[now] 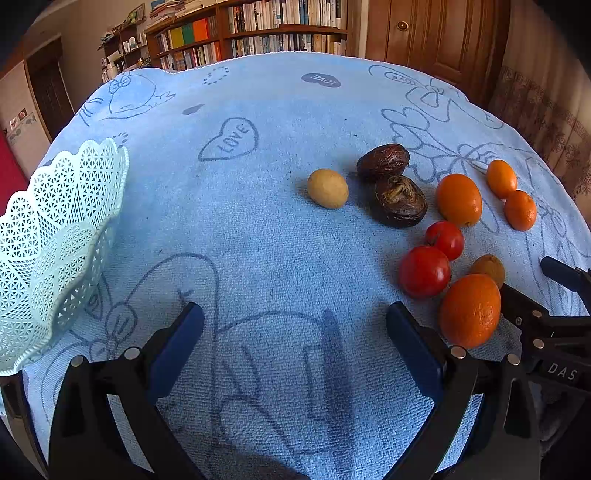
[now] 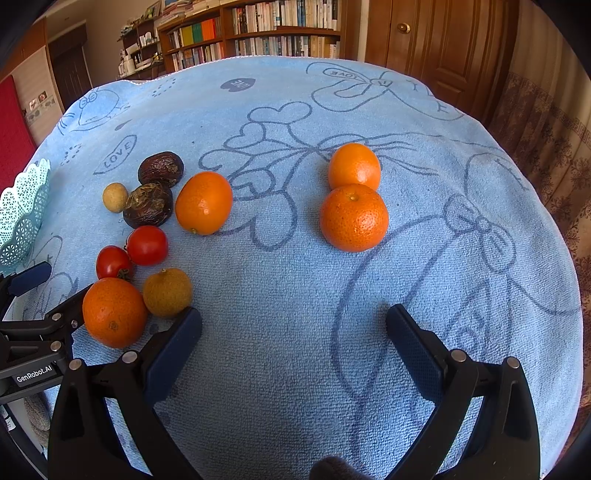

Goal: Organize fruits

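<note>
Both tools idle, nothing held. Left gripper [image 1: 295, 321] has its jaws spread wide over bare towel; right gripper [image 2: 293, 325] is likewise spread, with nothing between the pads.

Fruit all loose on the blue towel [image 1: 280, 229], none in the basket as far as shows. The mint lattice basket [image 1: 55, 236] sits at the far left edge, well apart from the fruit. In the right wrist view: two oranges touching [image 2: 354, 218] at centre; a third orange [image 2: 204, 203] left of them; two dark wrinkled fruits [image 2: 148, 205] and a small pale yellow fruit [image 2: 115, 197] farther left; two tomatoes [image 2: 147, 245]; a near orange [image 2: 114, 312] touching a small brown fruit [image 2: 167, 292].

Risks, as judgement:
- Round fruit rolls; nudging one of a touching pair likely sends its neighbour off.
- The right gripper's left pad sits just beside the brown fruit, so a careless closing could knock it.
- Tomatoes and the wrinkled fruits look soft; a hard squeeze may bruise or split them.
- The light basket may slide or tip if dropped into off-centre.

Surface: terry towel printed with hearts and "LOVE", draped over a table. Room: bookshelves [image 1: 258, 29] far behind, wooden door [image 1: 436, 33] far right.
</note>
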### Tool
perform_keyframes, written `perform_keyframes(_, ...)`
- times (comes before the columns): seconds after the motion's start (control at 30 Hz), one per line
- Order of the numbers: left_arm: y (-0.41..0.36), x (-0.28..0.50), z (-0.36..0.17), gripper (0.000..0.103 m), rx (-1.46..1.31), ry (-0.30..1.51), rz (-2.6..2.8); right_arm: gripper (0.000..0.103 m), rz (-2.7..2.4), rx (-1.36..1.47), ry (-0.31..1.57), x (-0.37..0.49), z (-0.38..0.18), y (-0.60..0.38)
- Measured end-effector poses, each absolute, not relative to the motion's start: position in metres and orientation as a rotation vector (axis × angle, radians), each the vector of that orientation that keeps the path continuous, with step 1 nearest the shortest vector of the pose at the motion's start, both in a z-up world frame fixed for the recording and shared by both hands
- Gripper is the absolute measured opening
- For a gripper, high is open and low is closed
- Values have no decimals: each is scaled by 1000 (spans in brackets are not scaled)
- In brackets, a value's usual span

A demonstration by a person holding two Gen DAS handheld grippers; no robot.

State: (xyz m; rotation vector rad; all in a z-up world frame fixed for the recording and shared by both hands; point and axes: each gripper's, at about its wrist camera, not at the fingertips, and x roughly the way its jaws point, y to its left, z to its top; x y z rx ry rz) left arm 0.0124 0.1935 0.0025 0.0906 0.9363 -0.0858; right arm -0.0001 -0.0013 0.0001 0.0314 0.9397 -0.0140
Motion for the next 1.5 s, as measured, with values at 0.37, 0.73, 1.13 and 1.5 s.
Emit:
perform_keyframes(0.37,191,12,3,100,88,935,-88,98,-13,32,942,-1,-1,-4)
perform_keyframes(0.73,192,11,3,100,86,934,-97,98,37,15,949,-11,0,-2)
perform_keyframes(1.13,208,-12,24,100,-9,817,-179,98,109,66,903,-26,15,-15)
perform_keyframes(1.5,162,-30,34,100,157,778,-290,98,55,182,838,-27,34,-47)
